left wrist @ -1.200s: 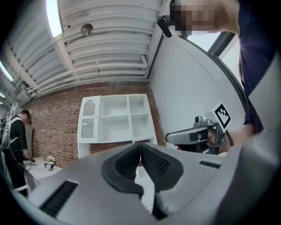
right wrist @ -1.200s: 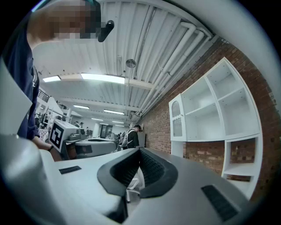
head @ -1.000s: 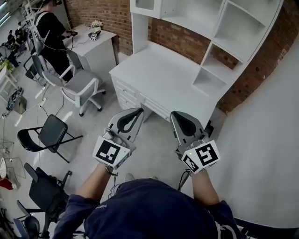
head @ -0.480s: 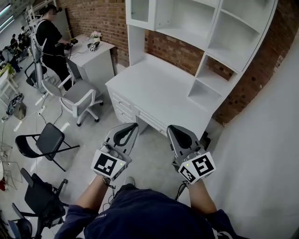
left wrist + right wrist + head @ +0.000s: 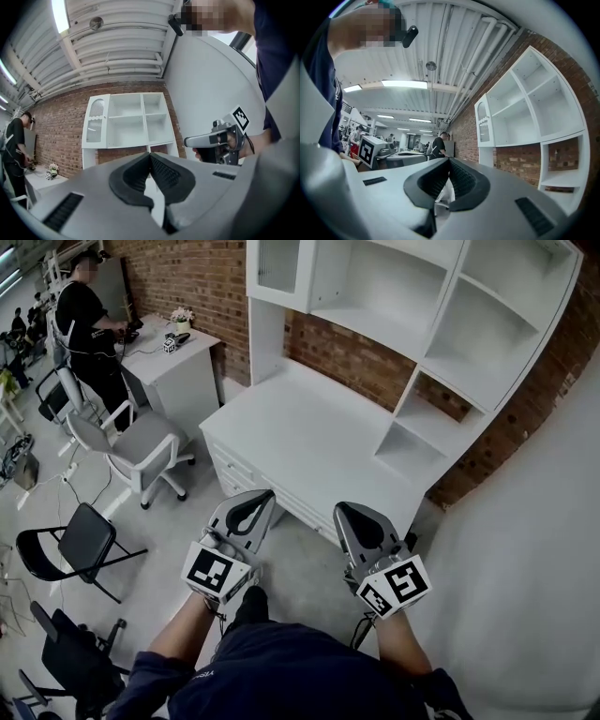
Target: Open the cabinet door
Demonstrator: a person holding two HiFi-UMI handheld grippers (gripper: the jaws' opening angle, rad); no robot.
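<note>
Both our tools are clamped shut with nothing in them: left tool (image 5: pixel 267 495) and right tool (image 5: pixel 341 512) side by side, lower center. The cabinet door (image 5: pixel 278 263) sits closed at the top of the frame, above the white surface (image 5: pixel 309 427).

left gripper (image 5: pixel 150 155) closed, cabinet door (image 5: pixel 95 123) seemingly shut

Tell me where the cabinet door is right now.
The cabinet door sits top centre-left in the head view, fronting the upper-left compartment of the white hutch, above the desk.
</note>
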